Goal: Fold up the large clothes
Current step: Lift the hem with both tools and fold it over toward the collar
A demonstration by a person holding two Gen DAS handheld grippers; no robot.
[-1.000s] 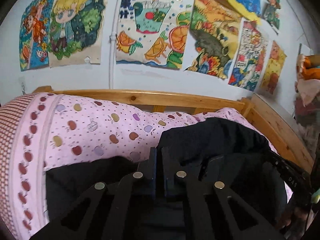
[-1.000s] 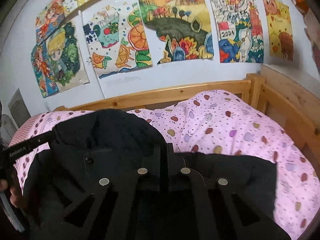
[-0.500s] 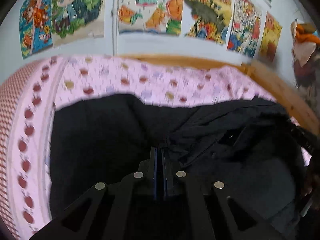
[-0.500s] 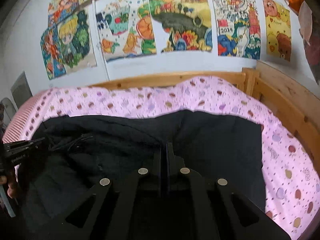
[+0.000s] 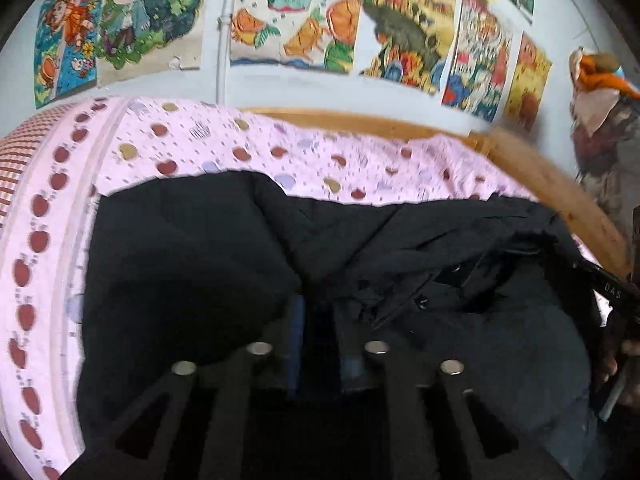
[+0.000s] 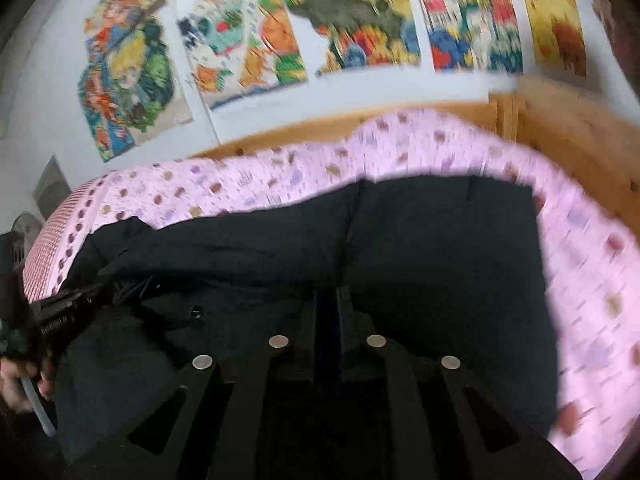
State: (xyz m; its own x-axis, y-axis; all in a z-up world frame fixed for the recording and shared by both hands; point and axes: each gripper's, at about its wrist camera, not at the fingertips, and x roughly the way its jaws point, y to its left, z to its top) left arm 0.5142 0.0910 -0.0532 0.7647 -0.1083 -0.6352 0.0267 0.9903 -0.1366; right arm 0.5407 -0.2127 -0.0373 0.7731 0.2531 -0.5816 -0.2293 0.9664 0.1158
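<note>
Release step of a fold: my left gripper (image 5: 318, 320) and right gripper (image 6: 332, 312), jaws just parting with nothing visibly pinched, sit low over the black coat (image 5: 192, 272) lying doubled on the pink bedspread (image 5: 224, 148); next, I judge, regripping an edge.

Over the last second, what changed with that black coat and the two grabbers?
The black coat was lowered from a raised bunch and now lies spread on the pink bedspread. Both grabbers came down with it. The left gripper has just been opening, with a clear gap between its fingers; the right gripper has also been opening slightly. Whether cloth is still pinched, I cannot tell. The wall pictures and wooden bed frame stayed put.
</note>
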